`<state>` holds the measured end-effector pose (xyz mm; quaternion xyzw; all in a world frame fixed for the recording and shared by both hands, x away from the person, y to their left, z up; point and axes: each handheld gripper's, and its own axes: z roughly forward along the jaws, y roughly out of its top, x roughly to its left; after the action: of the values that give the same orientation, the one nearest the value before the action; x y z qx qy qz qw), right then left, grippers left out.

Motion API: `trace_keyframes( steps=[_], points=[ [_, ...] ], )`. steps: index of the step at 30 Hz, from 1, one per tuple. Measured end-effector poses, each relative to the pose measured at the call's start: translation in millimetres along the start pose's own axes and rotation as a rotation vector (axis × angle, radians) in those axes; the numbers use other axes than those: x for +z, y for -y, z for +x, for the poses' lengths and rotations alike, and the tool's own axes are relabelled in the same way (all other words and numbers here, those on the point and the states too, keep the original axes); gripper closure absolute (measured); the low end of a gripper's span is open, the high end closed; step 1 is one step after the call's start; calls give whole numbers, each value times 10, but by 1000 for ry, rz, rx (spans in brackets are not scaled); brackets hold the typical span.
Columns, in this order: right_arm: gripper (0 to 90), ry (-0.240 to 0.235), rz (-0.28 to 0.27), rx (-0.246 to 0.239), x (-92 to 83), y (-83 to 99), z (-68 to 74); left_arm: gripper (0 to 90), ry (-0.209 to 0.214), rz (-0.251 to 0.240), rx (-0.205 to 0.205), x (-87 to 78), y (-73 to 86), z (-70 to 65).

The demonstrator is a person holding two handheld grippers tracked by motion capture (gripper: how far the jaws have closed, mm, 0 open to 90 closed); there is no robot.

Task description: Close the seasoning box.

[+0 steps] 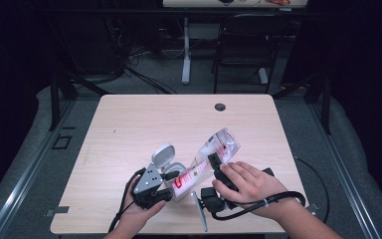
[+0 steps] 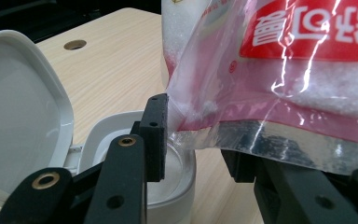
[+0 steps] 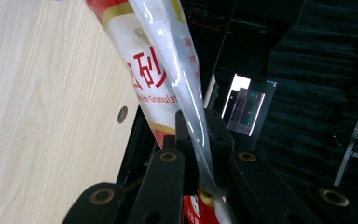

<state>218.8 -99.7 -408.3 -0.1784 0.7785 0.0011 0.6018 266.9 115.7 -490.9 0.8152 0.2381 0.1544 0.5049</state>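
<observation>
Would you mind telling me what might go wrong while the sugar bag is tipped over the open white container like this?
1. The sugar bag has its low corner above the white container; its wide edge overhangs the rim, so grains may spill onto the table.
2. The right gripper pinches only a thin fold of plastic, so the bag may slip.
3. The left gripper steadies the container; a nudge could tip it or swing its open lid.
</observation>
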Motion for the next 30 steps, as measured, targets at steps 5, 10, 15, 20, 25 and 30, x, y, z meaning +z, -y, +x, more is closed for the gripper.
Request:
trace_keyframes(
  steps=[5, 10, 15, 20, 25, 30],
  points=[
    [869, -13, 8, 3, 1, 14, 24, 651, 0, -1, -2, -1, 0, 1],
    [870, -19, 5, 24, 8, 35, 75, 650, -2, -3, -3, -6, -2, 4],
    [871, -30, 1, 37, 13, 55, 116, 648, 1, 1, -3, 2, 1, 0],
    [871, -38, -5, 57, 20, 73, 141, 647, -5, -2, -1, -8, -5, 5],
    [872, -51, 0, 70, 20, 78, 159, 644, -3, -7, -3, -15, -2, 11],
    [873, -62, -11, 92, 37, 92, 203, 637, -7, -5, -3, -27, -1, 18]
  ],
)
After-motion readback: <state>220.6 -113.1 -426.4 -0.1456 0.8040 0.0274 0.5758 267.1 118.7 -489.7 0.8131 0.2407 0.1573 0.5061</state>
